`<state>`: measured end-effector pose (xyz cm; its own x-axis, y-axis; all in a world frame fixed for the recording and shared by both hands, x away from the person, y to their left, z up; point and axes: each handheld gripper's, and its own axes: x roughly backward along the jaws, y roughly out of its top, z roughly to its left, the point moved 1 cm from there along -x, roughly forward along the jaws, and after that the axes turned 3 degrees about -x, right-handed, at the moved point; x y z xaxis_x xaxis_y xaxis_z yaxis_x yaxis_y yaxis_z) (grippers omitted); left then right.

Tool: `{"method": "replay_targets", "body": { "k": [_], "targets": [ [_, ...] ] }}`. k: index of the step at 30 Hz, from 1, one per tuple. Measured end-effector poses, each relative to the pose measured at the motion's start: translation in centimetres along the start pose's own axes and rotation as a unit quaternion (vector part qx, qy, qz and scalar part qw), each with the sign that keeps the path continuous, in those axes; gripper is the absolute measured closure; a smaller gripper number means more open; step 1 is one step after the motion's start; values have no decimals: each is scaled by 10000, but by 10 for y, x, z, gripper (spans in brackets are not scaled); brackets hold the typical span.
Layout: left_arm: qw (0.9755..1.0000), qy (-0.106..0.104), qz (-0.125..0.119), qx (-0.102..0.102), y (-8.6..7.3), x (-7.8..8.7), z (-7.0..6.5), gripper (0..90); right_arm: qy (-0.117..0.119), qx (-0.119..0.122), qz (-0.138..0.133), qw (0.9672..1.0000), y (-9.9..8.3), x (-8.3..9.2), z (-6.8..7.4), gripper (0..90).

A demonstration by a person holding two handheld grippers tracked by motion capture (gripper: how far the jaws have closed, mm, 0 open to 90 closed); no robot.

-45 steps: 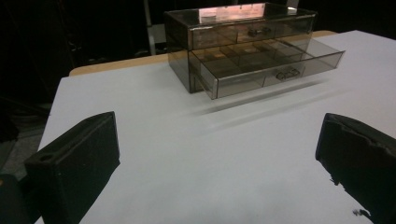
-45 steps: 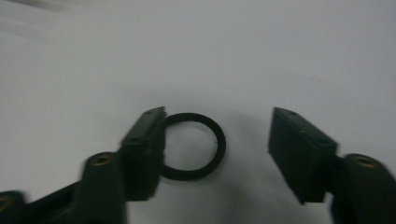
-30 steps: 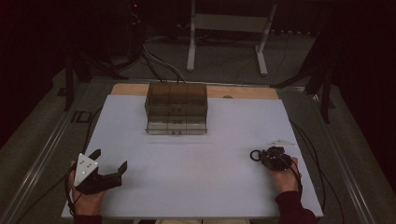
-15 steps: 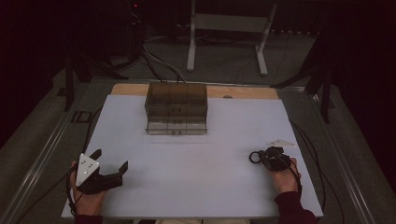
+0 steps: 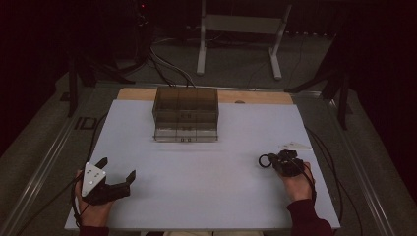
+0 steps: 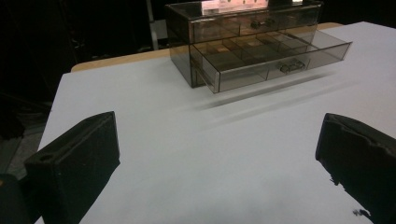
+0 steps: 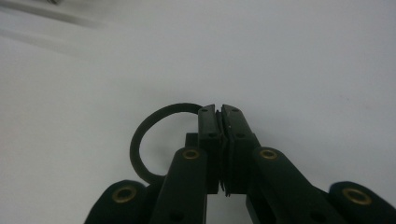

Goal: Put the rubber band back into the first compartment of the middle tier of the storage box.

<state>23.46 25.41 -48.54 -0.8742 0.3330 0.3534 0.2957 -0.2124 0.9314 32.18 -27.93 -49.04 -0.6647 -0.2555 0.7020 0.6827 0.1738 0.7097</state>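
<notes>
Right tongs [image 5: 268, 160]: shut tight on a thin black ring [image 5: 264, 161]. In the right gripper view the two pads [image 7: 209, 122] pinch the ring's edge, and the rest of the ring [image 7: 154, 126] sticks out to one side.
Left tongs [image 5: 117, 171]: wide open, holding nothing. They rest low at the table's 7 o'clock corner.
Ring: at about 4 o'clock on the white table [image 5: 206, 167], held at the tip of the right tongs.
Box: a small see-through box with drawers [image 5: 186, 114] sits at 12 o'clock, at the far edge of the table. In the left gripper view its bottom drawer [image 6: 275, 58] is pulled out and has little square spaces inside.
Way to go: from the right tongs, the box lies toward 10 o'clock, well apart, with bare table between.
Nearer hand: the right hand [image 5: 297, 184] has the ring, so it looks like the one to carry it. The left hand [image 5: 93, 211] is about as far from the box.
Next move, a guess: carry the ring to the open drawer and drop it in a space.
Watch out: the ring is thin and could slip from the pinch.
</notes>
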Motion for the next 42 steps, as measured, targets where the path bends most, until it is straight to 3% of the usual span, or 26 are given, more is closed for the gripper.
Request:
{"method": "replay_targets", "body": {
  "k": [10,42],
  "targets": [
    [10000,-27,19,-11,-2,-2,-1,5,209,-20,-149,9997,16,4,12,887],
    [10000,-70,41,-29,-4,-5,-3,5,474,10,-464,9978,61,6,37,888]
  ]
}}
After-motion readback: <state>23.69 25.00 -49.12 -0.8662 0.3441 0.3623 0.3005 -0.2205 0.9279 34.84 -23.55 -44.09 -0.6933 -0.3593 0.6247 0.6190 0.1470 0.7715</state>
